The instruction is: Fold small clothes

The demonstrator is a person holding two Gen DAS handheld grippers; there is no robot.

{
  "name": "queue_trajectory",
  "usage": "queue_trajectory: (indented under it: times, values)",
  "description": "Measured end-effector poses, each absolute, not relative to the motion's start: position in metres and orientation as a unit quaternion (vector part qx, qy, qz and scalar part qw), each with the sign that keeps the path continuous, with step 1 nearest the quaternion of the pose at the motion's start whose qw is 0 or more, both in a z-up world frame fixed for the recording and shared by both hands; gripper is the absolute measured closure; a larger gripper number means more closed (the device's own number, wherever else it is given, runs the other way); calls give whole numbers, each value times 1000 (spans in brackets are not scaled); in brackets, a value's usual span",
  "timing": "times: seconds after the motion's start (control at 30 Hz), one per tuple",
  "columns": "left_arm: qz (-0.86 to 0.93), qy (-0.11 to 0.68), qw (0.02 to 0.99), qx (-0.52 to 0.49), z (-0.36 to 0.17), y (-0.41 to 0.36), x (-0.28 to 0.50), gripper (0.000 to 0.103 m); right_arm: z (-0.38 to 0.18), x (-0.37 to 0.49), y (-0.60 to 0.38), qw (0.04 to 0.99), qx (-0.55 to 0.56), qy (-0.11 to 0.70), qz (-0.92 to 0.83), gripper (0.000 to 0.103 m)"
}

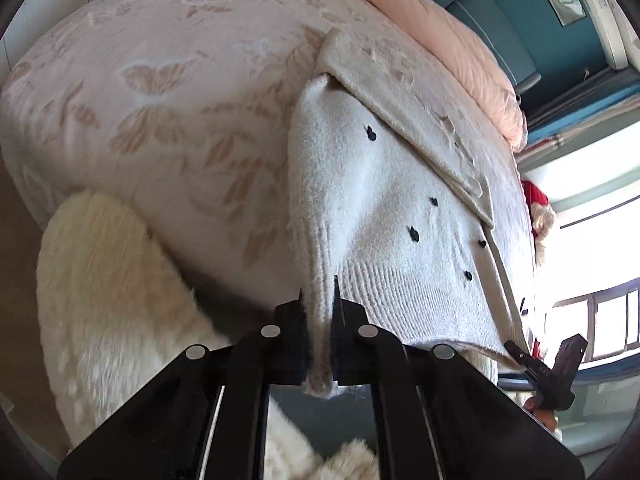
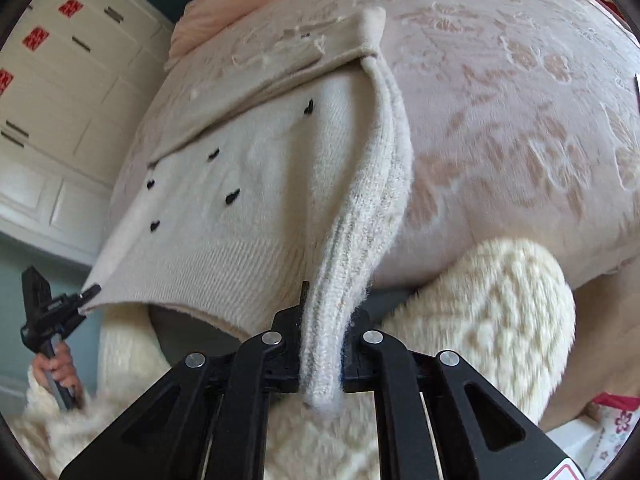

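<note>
Bed [image 1: 160,100], covered in a pale pink spread with a leaf and butterfly pattern, fills most of both views; a peach quilt [image 1: 452,28] is bunched along its far edge. White cupboards [image 2: 60,100] with red stickers stand at far left in the right wrist view. Sweater [image 1: 384,208], cream knit with small black spots, lies flat on the bed with a beige part folded across its far end, its ribbed hem lifted off the near edge of the bed. Fluffy white sleeves [image 2: 500,320] of the person show below the hem. Left gripper [image 1: 318,300]: jaws clamped on one bottom corner of the sweater. Right gripper [image 2: 324,316]: jaws clamped on the other bottom corner, the knit bunched between them
</note>
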State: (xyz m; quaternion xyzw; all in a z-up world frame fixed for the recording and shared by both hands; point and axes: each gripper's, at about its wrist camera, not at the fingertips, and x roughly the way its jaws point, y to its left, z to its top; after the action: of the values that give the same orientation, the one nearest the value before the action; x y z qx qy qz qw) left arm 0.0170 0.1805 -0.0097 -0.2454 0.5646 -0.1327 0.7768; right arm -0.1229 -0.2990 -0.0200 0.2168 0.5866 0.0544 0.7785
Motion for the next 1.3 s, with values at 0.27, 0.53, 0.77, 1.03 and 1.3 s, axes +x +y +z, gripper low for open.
queue_trajectory:
  times: [0.27,0.53,0.77,1.03,1.3]
  values:
    - [-122,594,756,-247,37,200,-77,97,33,-169,-308,774,239,579,92,95]
    - [-139,479,839,-220,62,154,100,96,4,1,-384,828,357,432,14,95]
    - [-70,512,825,-231,-20,116,216,92,-60,64,-379,797,417,432,-60,85]
    - [-39,440,870,-217,-6,144,177,17,-22,-10,-381,842,387,364,-99,29]
    - [-87,430,891,-116,1,128,174,14,-34,35,-369,865,265,412,-110,29]
